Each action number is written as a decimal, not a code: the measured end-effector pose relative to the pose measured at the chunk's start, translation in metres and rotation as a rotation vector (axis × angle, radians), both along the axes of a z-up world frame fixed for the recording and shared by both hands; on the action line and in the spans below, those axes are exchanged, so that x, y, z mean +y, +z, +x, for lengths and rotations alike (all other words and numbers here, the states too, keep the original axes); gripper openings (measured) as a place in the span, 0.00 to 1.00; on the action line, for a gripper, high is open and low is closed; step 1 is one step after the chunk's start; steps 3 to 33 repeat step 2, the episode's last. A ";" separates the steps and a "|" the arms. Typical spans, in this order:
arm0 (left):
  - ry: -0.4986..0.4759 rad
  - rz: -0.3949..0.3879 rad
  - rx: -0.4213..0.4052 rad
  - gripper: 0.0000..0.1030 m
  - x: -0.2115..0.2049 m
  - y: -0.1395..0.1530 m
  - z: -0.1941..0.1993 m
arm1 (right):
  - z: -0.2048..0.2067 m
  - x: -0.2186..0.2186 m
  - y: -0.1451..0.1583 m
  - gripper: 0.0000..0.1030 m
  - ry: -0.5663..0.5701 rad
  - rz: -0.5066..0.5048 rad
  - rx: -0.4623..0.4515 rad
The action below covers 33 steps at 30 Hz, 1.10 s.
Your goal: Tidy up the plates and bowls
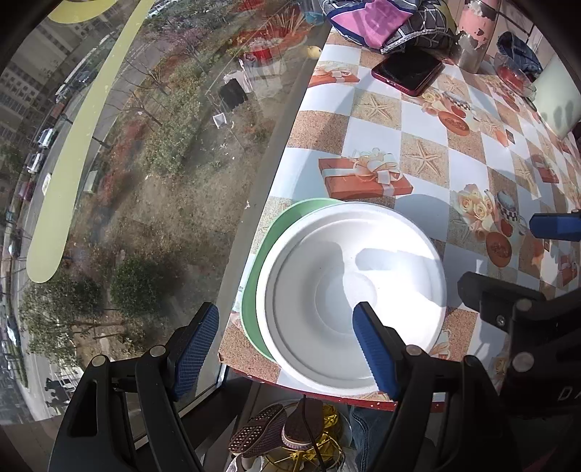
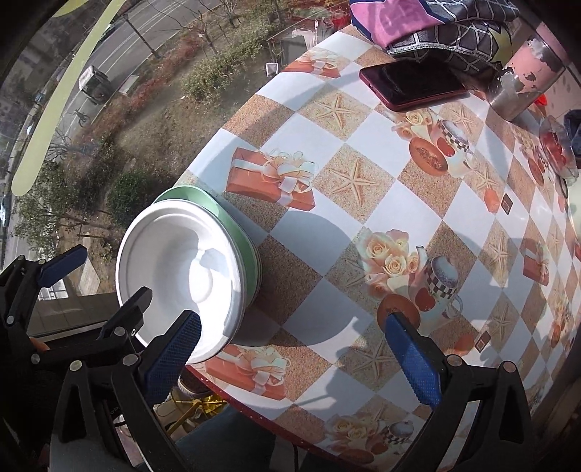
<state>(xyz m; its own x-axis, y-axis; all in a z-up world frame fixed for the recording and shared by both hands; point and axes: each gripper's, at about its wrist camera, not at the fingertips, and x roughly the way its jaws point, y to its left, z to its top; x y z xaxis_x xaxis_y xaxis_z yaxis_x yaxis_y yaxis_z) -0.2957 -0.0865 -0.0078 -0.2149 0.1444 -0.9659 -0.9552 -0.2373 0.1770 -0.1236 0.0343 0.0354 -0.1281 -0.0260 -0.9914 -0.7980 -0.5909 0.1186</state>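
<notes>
A white bowl [image 1: 326,254] rests in a green plate [image 1: 276,232] at the near left corner of the patterned table [image 1: 425,174], close to the window. My left gripper [image 1: 287,312] hovers open over this stack. One blue pad hangs past the table edge and the other is above the bowl's inside, neither pressing on it. In the right wrist view the white bowl [image 2: 170,254] and green plate [image 2: 232,225] lie to the left. My right gripper [image 2: 293,321] stands wide open above bare tablecloth beside them, holding nothing. The left gripper [image 2: 105,276] shows at the far left there.
A dark red phone [image 1: 406,72], a folded cloth [image 1: 381,21], a pink bottle [image 1: 472,32] and a glass dish [image 1: 512,72] sit at the table's far side. The window glass [image 1: 145,181] borders the table on the left. Shoes [image 1: 268,428] lie under the near edge.
</notes>
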 end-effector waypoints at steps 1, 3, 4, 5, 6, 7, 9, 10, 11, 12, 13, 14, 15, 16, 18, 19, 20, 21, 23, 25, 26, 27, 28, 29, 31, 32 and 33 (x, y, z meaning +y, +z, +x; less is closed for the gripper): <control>-0.015 0.005 -0.004 0.77 0.002 0.002 0.003 | 0.001 0.001 0.000 0.99 -0.006 -0.009 0.009; -0.034 -0.006 -0.012 0.77 0.005 0.002 0.007 | 0.005 0.003 0.000 0.99 -0.015 -0.020 0.020; -0.034 -0.006 -0.012 0.77 0.005 0.002 0.007 | 0.005 0.003 0.000 0.99 -0.015 -0.020 0.020; -0.034 -0.006 -0.012 0.77 0.005 0.002 0.007 | 0.005 0.003 0.000 0.99 -0.015 -0.020 0.020; -0.034 -0.006 -0.012 0.77 0.005 0.002 0.007 | 0.005 0.003 0.000 0.99 -0.015 -0.020 0.020; -0.034 -0.006 -0.012 0.77 0.005 0.002 0.007 | 0.005 0.003 0.000 0.99 -0.015 -0.020 0.020; -0.034 -0.006 -0.012 0.77 0.005 0.002 0.007 | 0.005 0.003 0.000 0.99 -0.015 -0.020 0.020; -0.034 -0.006 -0.012 0.77 0.005 0.002 0.007 | 0.005 0.003 0.000 0.99 -0.015 -0.020 0.020; -0.034 -0.006 -0.012 0.77 0.005 0.002 0.007 | 0.005 0.003 0.000 0.99 -0.015 -0.020 0.020; -0.034 -0.006 -0.012 0.77 0.005 0.002 0.007 | 0.005 0.003 0.000 0.99 -0.015 -0.020 0.020; -0.034 -0.006 -0.012 0.77 0.005 0.002 0.007 | 0.005 0.003 0.000 0.99 -0.015 -0.020 0.020; -0.034 -0.006 -0.012 0.77 0.005 0.002 0.007 | 0.005 0.003 0.000 0.99 -0.015 -0.020 0.020; -0.034 -0.006 -0.012 0.77 0.005 0.002 0.007 | 0.005 0.003 0.000 0.99 -0.015 -0.020 0.020; -0.034 -0.006 -0.012 0.77 0.005 0.002 0.007 | 0.005 0.003 0.000 0.99 -0.015 -0.020 0.020; -0.034 -0.006 -0.012 0.77 0.005 0.002 0.007 | 0.005 0.003 0.000 0.99 -0.015 -0.020 0.020; -0.034 -0.006 -0.012 0.77 0.005 0.002 0.007 | 0.005 0.003 0.000 0.99 -0.015 -0.020 0.020; -0.034 -0.006 -0.012 0.77 0.005 0.002 0.007 | 0.005 0.003 0.000 0.99 -0.015 -0.020 0.020; -0.034 -0.006 -0.012 0.77 0.005 0.002 0.007 | 0.005 0.003 0.000 0.99 -0.015 -0.020 0.020; -0.034 -0.006 -0.012 0.77 0.005 0.002 0.007 | 0.005 0.003 0.000 0.99 -0.015 -0.020 0.020; -0.034 -0.006 -0.012 0.77 0.005 0.002 0.007 | 0.005 0.003 0.000 0.99 -0.015 -0.020 0.020; -0.034 -0.006 -0.012 0.77 0.005 0.002 0.007 | 0.005 0.003 0.000 0.99 -0.015 -0.020 0.020; -0.034 -0.006 -0.012 0.77 0.005 0.002 0.007 | 0.005 0.003 0.000 0.99 -0.015 -0.020 0.020; -0.034 -0.006 -0.012 0.77 0.005 0.002 0.007 | 0.005 0.003 0.000 0.99 -0.015 -0.020 0.020; -0.034 -0.006 -0.012 0.77 0.005 0.002 0.007 | 0.005 0.003 0.000 0.99 -0.015 -0.020 0.020; -0.034 -0.006 -0.012 0.77 0.005 0.002 0.007 | 0.005 0.003 0.000 0.99 -0.015 -0.020 0.020; -0.034 -0.006 -0.012 0.77 0.005 0.002 0.007 | 0.005 0.003 0.000 0.99 -0.015 -0.020 0.020; -0.034 -0.006 -0.012 0.77 0.005 0.002 0.007 | 0.005 0.003 0.000 0.99 -0.015 -0.020 0.020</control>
